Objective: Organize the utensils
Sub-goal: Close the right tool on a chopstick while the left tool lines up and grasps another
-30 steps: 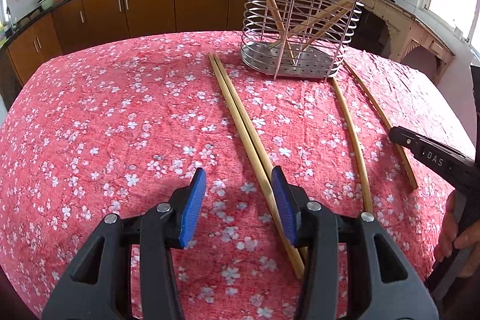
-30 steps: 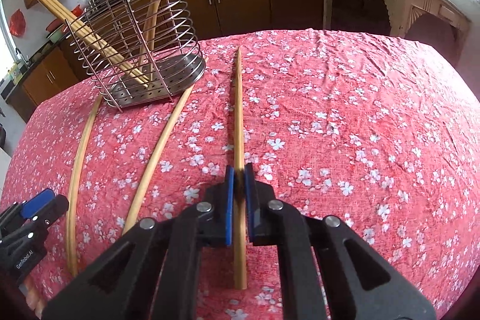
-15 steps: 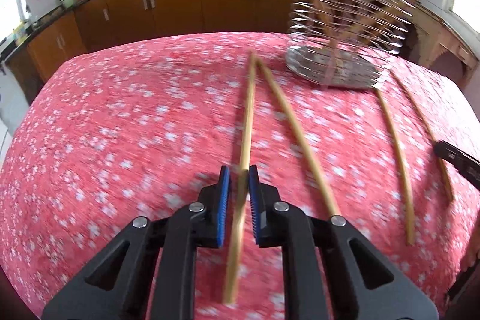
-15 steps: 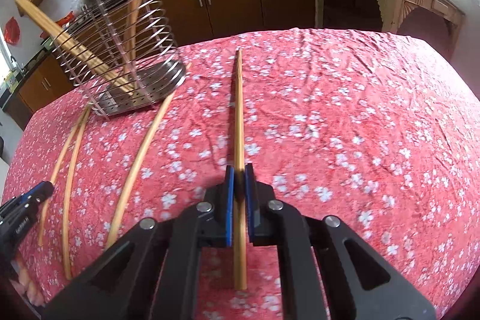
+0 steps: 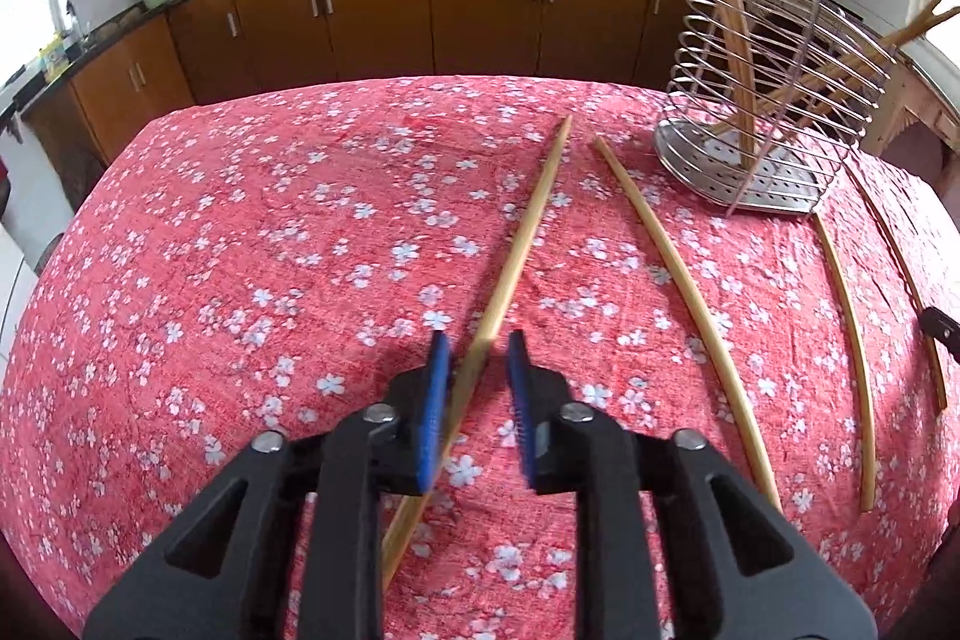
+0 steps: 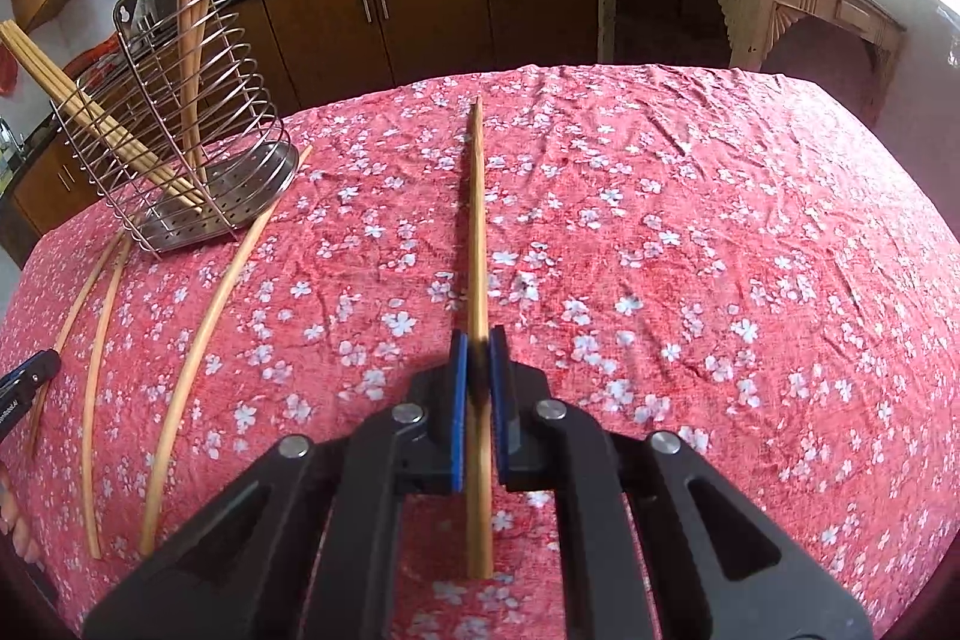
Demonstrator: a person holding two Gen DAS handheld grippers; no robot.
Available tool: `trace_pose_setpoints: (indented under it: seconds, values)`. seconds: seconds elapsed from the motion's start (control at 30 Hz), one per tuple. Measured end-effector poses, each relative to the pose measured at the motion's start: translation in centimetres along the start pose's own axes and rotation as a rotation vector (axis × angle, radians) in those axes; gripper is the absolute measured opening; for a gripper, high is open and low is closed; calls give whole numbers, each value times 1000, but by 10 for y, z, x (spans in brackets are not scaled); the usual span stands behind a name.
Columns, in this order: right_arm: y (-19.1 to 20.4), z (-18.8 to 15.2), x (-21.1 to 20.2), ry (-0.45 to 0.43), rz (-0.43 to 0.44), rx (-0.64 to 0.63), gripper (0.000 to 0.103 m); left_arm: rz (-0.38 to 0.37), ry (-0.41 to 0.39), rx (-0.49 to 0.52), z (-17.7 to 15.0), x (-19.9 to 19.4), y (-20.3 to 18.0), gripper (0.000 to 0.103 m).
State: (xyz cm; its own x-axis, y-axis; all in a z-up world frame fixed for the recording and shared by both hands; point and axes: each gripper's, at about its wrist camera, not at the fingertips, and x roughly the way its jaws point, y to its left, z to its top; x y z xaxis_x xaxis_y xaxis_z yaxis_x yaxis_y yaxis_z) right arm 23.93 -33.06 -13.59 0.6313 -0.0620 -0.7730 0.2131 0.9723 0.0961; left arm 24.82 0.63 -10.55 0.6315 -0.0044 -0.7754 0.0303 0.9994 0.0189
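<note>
Left wrist view: red cloth with white blossoms covering the table, brown kitchen cabinets behind.
Left gripper: black frame, blue pads, jaws opening — a gap shows on each side of the stick between them, so it is released, not clenched.
Stick between the pads: long pale wooden chopstick, running from below the claw up toward 1 o'clock, its far tip on the cloth.
Second wooden chopstick: just beside the first at 2 o'clock, lying on the cloth.
Two thinner curved chopsticks: at 3 o'clock, well apart from the claw.
Round wire utensil holder with a perforated steel base: at 1 o'clock, upright, several chopsticks leaning inside.

Right wrist view: same cloth.
Right gripper: blue pads clenched on a darker wooden chopstick — it points to 12 o'clock, its near end sticking out below the pads.
Wire holder: at 10 o'clock, chopsticks standing and leaning in it.
Loose chopsticks: three on the cloth at 9 o'clock, one touching the holder's base.
Left claw's tip: at the 9 o'clock edge.
</note>
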Motion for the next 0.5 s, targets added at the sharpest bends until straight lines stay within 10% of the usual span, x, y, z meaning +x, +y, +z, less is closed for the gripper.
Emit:
trace_pose_setpoints:
  seconds: [0.5]
  values:
    - [1,-17,-15,4,31,-22,8,-12,1,59,-6,-5,-5,31]
